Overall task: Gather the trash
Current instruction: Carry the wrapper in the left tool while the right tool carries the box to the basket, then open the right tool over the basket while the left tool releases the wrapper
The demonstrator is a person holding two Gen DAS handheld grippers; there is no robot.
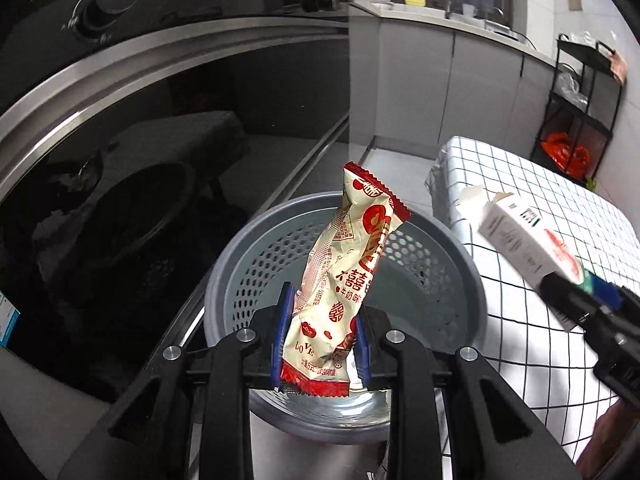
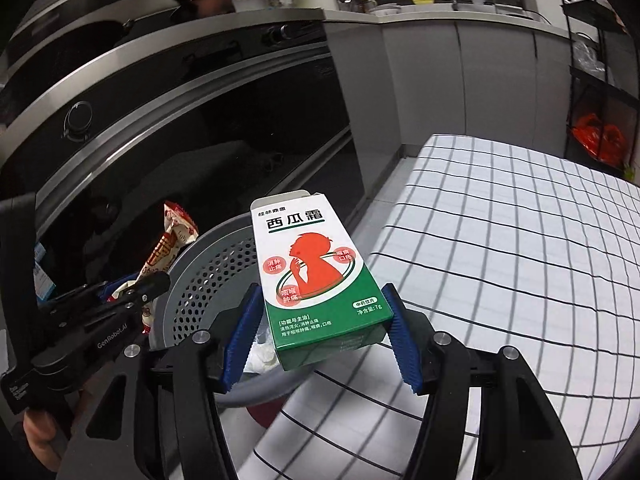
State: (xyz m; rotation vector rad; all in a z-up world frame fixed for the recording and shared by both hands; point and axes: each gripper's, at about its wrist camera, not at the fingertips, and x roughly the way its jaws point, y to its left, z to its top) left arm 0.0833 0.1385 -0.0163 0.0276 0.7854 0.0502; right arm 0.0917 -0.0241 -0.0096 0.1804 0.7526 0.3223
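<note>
The step in hand is delivery: both pieces of trash are carried at the grey perforated wastebasket (image 1: 420, 264) and neither is released yet.

Left side. The left hand-held gripper (image 1: 320, 344) is closed narrowly on a cream-and-red snack wrapper (image 1: 348, 264). The blue pads (image 1: 285, 320) press the wrapper's lower part; the rest of the wrapper stands up and leans toward 1 o'clock. In the left wrist view the wrapper hangs directly over the wastebasket opening, with the basket rim showing from 9 o'clock round to 3 o'clock of the grip. A dark oven door (image 1: 160, 160) lies at 10 o'clock.

Right side. The right hand-held gripper (image 2: 326, 332) is about half open and clamped across a green-and-white medicine box (image 2: 316, 276), top flap open, pointing toward 12 o'clock. In the right wrist view the basket sits at 9 to 10 o'clock of the box, and the box's near end appears to lie over the rim rather than the centre. A checked tablecloth (image 2: 500, 240) covers the tabletop from 1 to 5 o'clock. Some white crumpled material is visible in the basket; what it is cannot be told.

Next move, as a judgement: spread the left jaws so the wrapper drops straight in. Shift the right gripper toward 9 o'clock until the box clears the rim, then release. A release where it is now risks the box catching on the rim and tipping onto the tablecloth.
</note>
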